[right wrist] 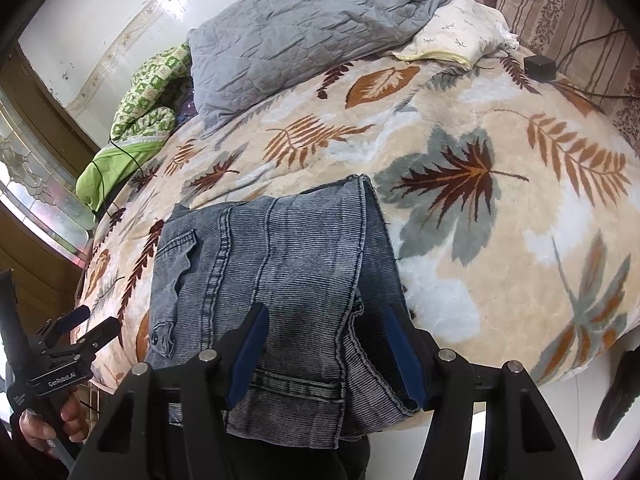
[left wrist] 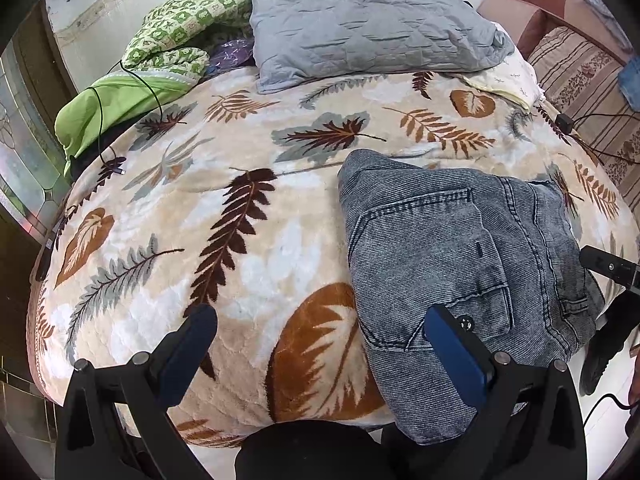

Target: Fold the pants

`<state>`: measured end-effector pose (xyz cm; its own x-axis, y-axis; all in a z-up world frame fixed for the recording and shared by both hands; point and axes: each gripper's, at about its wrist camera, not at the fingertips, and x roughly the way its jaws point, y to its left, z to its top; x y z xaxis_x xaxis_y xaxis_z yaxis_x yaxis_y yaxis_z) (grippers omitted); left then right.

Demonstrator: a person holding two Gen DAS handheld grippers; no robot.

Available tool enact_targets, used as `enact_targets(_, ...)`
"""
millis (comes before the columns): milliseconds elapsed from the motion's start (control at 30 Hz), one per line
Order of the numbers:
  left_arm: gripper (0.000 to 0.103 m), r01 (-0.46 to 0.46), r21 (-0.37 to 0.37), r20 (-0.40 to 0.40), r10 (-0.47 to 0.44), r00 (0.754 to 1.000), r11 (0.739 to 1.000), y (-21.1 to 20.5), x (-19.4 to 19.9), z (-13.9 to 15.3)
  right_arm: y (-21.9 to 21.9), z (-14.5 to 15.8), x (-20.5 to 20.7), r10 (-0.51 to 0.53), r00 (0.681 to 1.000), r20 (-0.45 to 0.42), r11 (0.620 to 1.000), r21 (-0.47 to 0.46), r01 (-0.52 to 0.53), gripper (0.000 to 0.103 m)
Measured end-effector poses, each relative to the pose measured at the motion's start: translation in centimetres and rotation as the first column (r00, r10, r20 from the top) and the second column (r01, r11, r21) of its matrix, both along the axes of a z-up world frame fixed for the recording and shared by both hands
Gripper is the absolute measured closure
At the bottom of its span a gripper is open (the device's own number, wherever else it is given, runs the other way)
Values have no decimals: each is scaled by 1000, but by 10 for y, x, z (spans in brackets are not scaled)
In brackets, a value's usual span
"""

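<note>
— Black gripper arms with blue pads fill the bottom of both views. What do they sit over?

— A bed, the biggest thing in the room, under a plush cream blanket (left wrist: 280, 248) woven with brown, rust and grey leaves. White glossy wall behind it; patterned glass in a brown frame at nine o'clock.

— And on the bed?

— At twelve o'clock a grey quilted pillow (left wrist: 368, 24), wrinkled, lying partly over a cream pillow (right wrist: 452, 28). At ten o'clock a green bundle of cloth (left wrist: 168, 48), part checked, part plain, with a thin black cable over it. A striped brown cushion (left wrist: 580, 76) at two o'clock.

— The pants?

— Grey-blue ribbed denim pants (right wrist: 288, 264), folded into a thick rectangle at the blanket's near edge, back pocket and seams up, the bottom hanging over the edge.

— The grippers?

— The right gripper (right wrist: 324, 348) stands part open, pads either side of the pants' near end; I cannot tell whether they press. The left gripper (left wrist: 320, 344) is spread wide, holding nothing, its right pad over the pants' left edge. In the right wrist view a hand (right wrist: 48, 424) holds its handle at eight o'clock.
</note>
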<state>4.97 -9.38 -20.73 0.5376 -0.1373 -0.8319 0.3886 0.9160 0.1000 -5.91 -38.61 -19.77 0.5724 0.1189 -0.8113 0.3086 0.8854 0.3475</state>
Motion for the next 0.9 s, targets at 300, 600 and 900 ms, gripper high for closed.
enact_targets(300,0,9,14,3,-9,1000,1000,-8,1,2,-9,-3,0,-11,1000,7,1000,27,11,39)
enact_targets(600,0,17,30,9,-17,1000,999,-17,-1,5,-16,-6,-4,-23,1000,14,999,50,22,39)
enact_targets(900,0,23,37,9,-23,1000,999,-23,-2,5,-23,-7,-9,-36,999,20,997,65,34,39)
